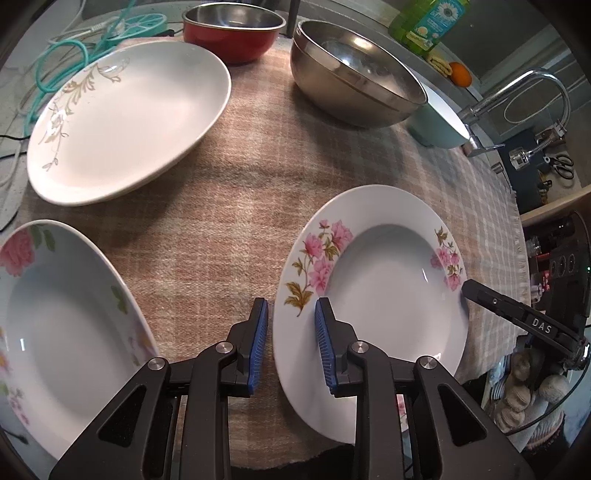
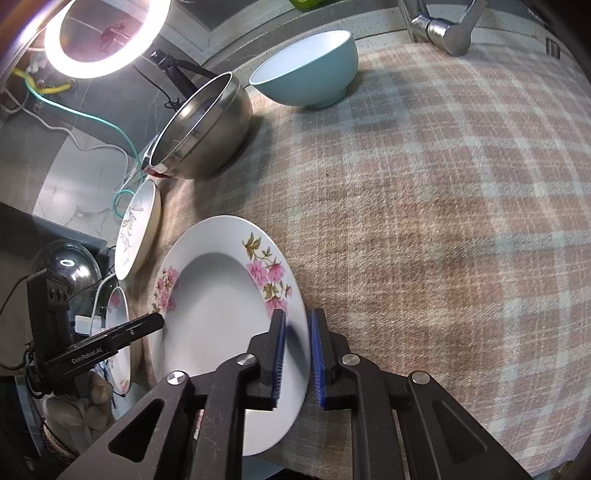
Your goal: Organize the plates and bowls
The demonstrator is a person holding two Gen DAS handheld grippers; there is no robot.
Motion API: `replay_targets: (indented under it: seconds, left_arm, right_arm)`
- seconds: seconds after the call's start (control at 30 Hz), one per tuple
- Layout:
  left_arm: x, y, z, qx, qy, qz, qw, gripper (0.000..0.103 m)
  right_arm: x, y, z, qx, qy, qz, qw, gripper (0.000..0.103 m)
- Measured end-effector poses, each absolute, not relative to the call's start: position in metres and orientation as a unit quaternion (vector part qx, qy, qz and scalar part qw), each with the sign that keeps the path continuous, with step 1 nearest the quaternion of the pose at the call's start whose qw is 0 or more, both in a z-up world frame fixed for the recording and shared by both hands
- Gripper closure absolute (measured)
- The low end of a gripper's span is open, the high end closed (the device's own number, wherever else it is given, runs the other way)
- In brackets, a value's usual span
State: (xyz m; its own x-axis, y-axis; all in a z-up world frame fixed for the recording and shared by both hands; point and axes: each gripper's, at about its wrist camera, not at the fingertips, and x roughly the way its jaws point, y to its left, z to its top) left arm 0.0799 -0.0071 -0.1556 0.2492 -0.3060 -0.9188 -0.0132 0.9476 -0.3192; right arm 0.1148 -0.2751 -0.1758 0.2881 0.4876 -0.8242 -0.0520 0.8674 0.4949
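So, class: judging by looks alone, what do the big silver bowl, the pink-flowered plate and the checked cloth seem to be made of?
Silver bowl: most likely stainless steel, brushed, with dull mirror-like reflections inside.
Pink-flowered plate: probably glazed ceramic or porcelain, glossy white with sharp highlights and printed blossoms; melamine cannot be ruled out.
Checked cloth: woven textile, matt and slightly fuzzy, possibly wool or cotton.

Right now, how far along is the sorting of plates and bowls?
Early. Done: a steel bowl looks nested in another. In hand: both grippers, left gripper and right gripper, straddle the pink-flowered plate rim, jaws ajar. Left: three plates lie separate; red bowl and blue bowl stand apart.
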Motion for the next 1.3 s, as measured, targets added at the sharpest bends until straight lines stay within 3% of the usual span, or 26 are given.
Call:
replay_targets:
  seconds: [0.07,0.37,0.53,0.63,0.77,0.93,1.0,1.03,1.3]
  left_arm:
    - [0.08,-0.004,-0.154,-0.13,0.603,-0.088,0.782,0.078]
    - [0.076,0.009,-0.131,-0.143,0.574,-0.074,0.803,0.078]
    - [0.065,0.002,-0.103,-0.147,0.535,-0.082,0.828,0.065]
    - [0.053,-0.001,-0.089,-0.16,0.513,-0.081,0.84,0.048]
    - [0.033,0.004,-0.076,-0.177,0.492,-0.065,0.85,0.043]
    - [0.002,0.028,-0.068,-0.201,0.471,-0.026,0.858,0.042]
    - [-0.011,0.039,-0.068,-0.206,0.466,-0.008,0.861,0.042]
    - [-0.019,0.047,-0.068,-0.21,0.462,0.004,0.862,0.042]
    - [-0.064,0.095,-0.073,-0.243,0.443,0.081,0.859,0.042]
  right_arm:
    - [0.114,-0.28,-0.173,0.193,0.564,0.167,0.785,0.071]
    - [0.11,-0.304,-0.154,0.205,0.534,0.143,0.808,0.066]
    - [0.101,-0.314,-0.137,0.216,0.506,0.14,0.823,0.062]
    - [0.094,-0.319,-0.127,0.225,0.488,0.142,0.831,0.061]
    - [0.087,-0.322,-0.112,0.218,0.465,0.141,0.846,0.061]
    - [0.08,-0.315,-0.096,0.212,0.44,0.161,0.858,0.057]
    - [0.079,-0.305,-0.089,0.203,0.433,0.181,0.86,0.042]
    - [0.078,-0.3,-0.086,0.196,0.431,0.189,0.86,0.04]
    - [0.079,-0.232,-0.077,0.137,0.45,0.243,0.848,0.04]
